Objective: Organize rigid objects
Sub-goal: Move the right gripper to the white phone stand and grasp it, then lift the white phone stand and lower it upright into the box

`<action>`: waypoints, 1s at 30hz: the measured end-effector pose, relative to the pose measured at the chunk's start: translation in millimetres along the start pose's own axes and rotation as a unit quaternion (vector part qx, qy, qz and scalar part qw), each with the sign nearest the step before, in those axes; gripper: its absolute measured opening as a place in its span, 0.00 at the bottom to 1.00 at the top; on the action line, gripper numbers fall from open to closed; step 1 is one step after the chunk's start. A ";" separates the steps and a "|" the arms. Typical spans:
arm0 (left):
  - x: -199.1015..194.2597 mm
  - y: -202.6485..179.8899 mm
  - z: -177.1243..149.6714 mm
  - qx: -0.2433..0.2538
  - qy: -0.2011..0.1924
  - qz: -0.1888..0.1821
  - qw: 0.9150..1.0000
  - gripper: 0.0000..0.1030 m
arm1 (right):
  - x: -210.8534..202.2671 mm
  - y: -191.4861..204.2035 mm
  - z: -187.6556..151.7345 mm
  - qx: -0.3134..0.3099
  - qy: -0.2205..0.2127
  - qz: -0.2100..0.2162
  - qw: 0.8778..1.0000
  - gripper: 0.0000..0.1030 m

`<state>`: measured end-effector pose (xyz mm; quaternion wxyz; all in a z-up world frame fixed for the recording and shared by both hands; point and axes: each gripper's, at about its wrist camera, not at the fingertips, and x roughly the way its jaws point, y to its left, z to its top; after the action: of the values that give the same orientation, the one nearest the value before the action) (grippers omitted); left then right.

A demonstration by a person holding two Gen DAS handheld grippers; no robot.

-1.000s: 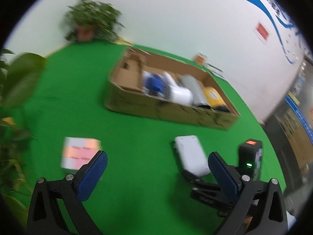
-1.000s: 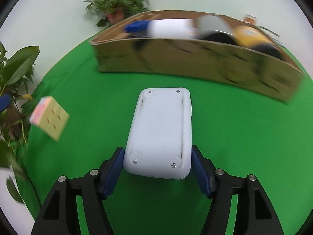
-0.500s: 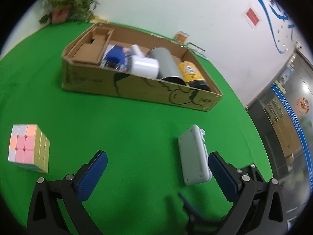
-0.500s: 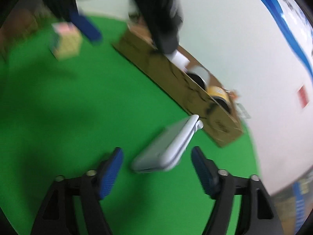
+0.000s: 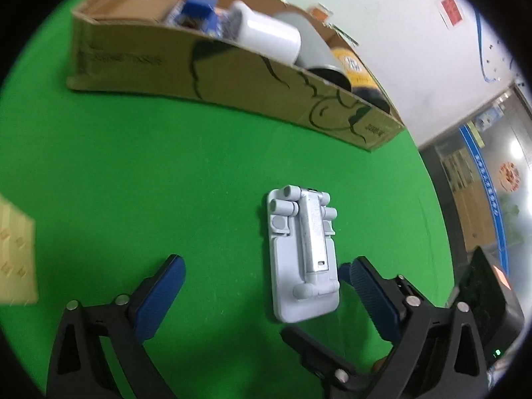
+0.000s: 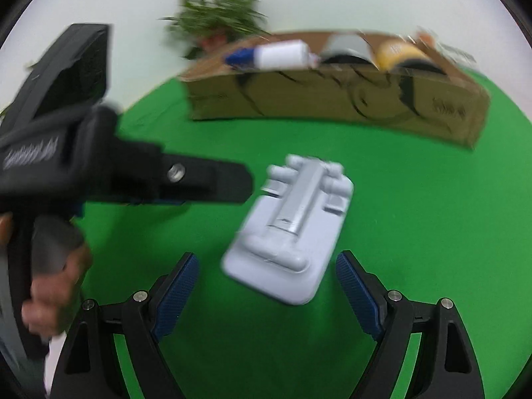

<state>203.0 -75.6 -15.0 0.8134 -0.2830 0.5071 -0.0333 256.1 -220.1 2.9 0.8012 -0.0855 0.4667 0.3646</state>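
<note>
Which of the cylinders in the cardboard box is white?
The white cylinder, lying on its side left of the grey cylinder and next to the blue item. The yellow-labelled can is farthest right in the cardboard box.

Folding stand lies flat on mat, in front of cardboard box holding bottles and cans in a row; cube far left, plant behind box.
</note>
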 end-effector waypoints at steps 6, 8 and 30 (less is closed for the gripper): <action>12.6 -8.6 4.2 -0.001 0.041 -0.070 0.997 0.76 | 1.5 5.6 3.8 0.003 -0.018 -0.032 0.999 0.59; 11.4 -13.7 -1.6 0.000 0.043 -0.084 0.996 0.76 | -4.6 0.4 -1.6 0.003 -0.016 -0.021 1.000 0.56; 17.3 -10.0 -16.3 -0.049 0.064 -0.123 0.989 0.60 | -21.3 18.2 -29.7 -0.030 -0.016 -0.068 0.997 0.65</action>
<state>199.9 -96.7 -29.3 0.7540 -0.3804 0.5205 -0.1262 217.3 -231.9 7.5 0.8285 -0.1356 0.4358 0.3245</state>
